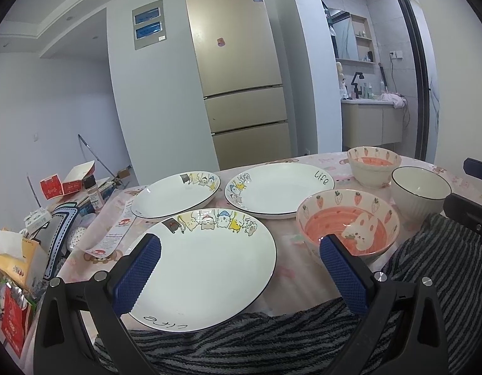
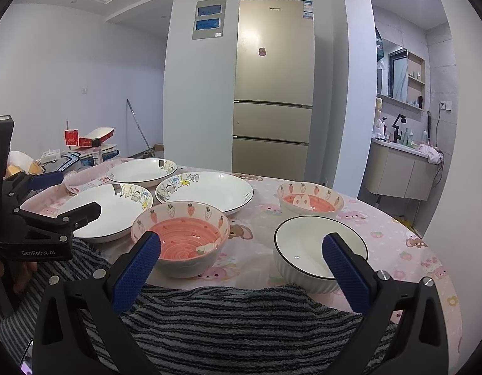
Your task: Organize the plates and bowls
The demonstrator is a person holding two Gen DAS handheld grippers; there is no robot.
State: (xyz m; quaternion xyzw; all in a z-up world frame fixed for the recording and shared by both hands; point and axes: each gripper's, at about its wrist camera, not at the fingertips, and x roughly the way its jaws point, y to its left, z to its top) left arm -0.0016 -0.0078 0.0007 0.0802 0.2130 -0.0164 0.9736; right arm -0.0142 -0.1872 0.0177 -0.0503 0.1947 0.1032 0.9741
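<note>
Three plates and three bowls sit on a round table [image 2: 397, 250] covered in a pink cartoon-print cloth. At the far left edge, clutter crowds the table's side: red boxes [image 1: 53, 187], a small dark-capped bottle [image 1: 94, 192] and a leaflet [image 1: 116, 228] lying flat on the cloth. Next comes the near plate [image 1: 209, 265], white with a dark rim and a row of cartoon animals, its front edge touching a grey striped towel [image 1: 241, 343] that drapes over the table's near side. Behind it lie the back-left plate [image 1: 175, 197] and, just beside that, the "Life" plate [image 1: 278, 190]. To the right stands the near strawberry bowl [image 1: 347, 228], pink inside with a rabbit figure, then a second strawberry bowl [image 1: 373, 167] farther back, and a plain white ribbed bowl [image 2: 319, 253] close to the towel.

Left gripper [image 1: 241, 268] hangs above the near plate with its blue pads spread wide, holding nothing. Right gripper [image 2: 241, 265] is likewise spread apart and empty, framing the gap between the near strawberry bowl and the white bowl.

Beyond the table a gold three-door fridge [image 2: 272, 93] stands against a white wall with a panel [image 2: 209, 18] of what may be breaker boxes. Farthest right, an open doorway shows a washroom vanity [image 2: 397, 168] with a black tap and bottles.
</note>
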